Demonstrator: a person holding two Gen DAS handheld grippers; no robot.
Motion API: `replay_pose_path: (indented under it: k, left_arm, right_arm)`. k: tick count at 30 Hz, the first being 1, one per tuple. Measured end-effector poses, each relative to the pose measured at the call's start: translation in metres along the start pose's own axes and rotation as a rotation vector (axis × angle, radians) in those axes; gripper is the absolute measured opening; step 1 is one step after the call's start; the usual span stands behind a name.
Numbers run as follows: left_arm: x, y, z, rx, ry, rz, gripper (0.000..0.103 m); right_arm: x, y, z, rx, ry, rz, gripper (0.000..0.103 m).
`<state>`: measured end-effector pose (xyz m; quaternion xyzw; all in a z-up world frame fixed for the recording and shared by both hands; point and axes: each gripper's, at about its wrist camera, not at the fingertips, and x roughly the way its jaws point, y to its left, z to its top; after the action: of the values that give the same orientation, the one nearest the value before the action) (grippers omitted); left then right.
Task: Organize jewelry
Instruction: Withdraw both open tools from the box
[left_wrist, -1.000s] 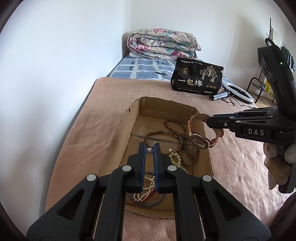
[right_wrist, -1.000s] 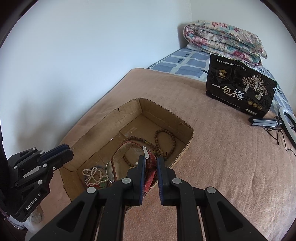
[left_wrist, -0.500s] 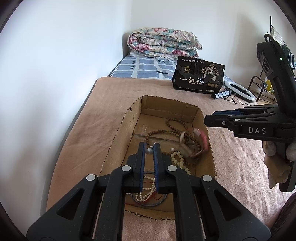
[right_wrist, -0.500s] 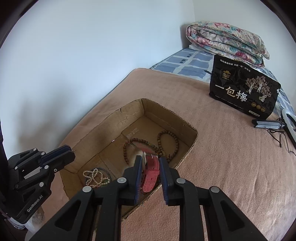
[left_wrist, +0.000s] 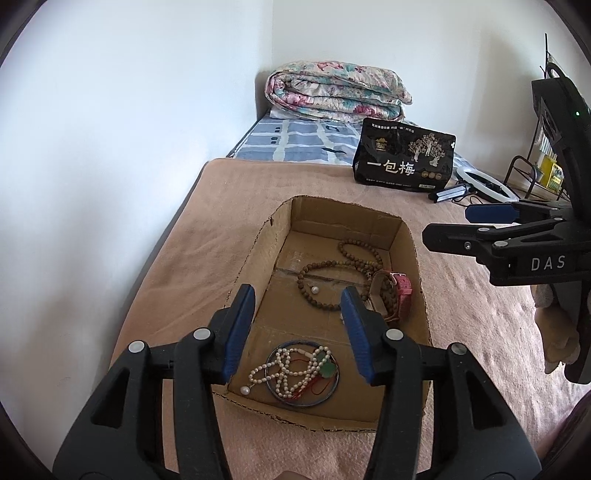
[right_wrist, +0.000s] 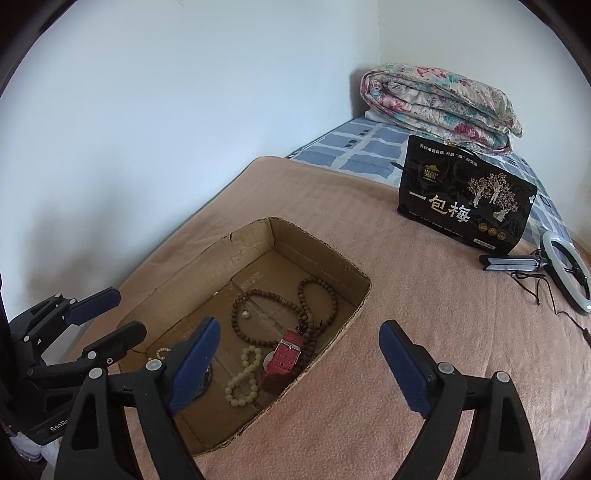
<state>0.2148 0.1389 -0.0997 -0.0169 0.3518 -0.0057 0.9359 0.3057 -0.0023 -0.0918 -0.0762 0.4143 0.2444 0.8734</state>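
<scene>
Setting: a home bedroom. Evidence: a bed (left_wrist: 258, 192) under a tan blanket fills the lower frame, with its left edge against a plain white wall (left_wrist: 129, 110). At 12 o'clock in the corner, a folded floral quilt (left_wrist: 336, 92) lies on a blue-checked sheet (left_wrist: 295, 144). At 1 o'clock a black snack bag (left_wrist: 404, 160) stands on the blanket, a ring light (left_wrist: 484, 184) just beside it. At 3 o'clock, a metal rack (left_wrist: 524, 173) stands beyond the bed's edge.

White walls (left_wrist: 147, 110) meet a tan-blanketed bed (right_wrist: 369, 229)
</scene>
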Motion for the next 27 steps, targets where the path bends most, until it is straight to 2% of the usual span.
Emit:
replay_pose_path:
  k: [11, 21, 27]
  left_arm:
    - [-0.027, -0.016, -0.001, 0.022, -0.032, 0.023, 0.05]
    - [-0.075, -0.036, -0.003, 0.023, -0.084, 0.032, 0.05]
    - [-0.104, -0.05, -0.006, 0.024, -0.11, 0.049, 0.053]
  right_arm:
    - [-0.027, -0.006, -0.007, -0.013, -0.042, -0.014, 0.092]
    - [-0.082, -0.011, -0.025, -0.053, -0.126, -0.05, 0.095]
    - [-0.114, -0.016, -0.041, -0.066, -0.177, -0.067, 0.1]
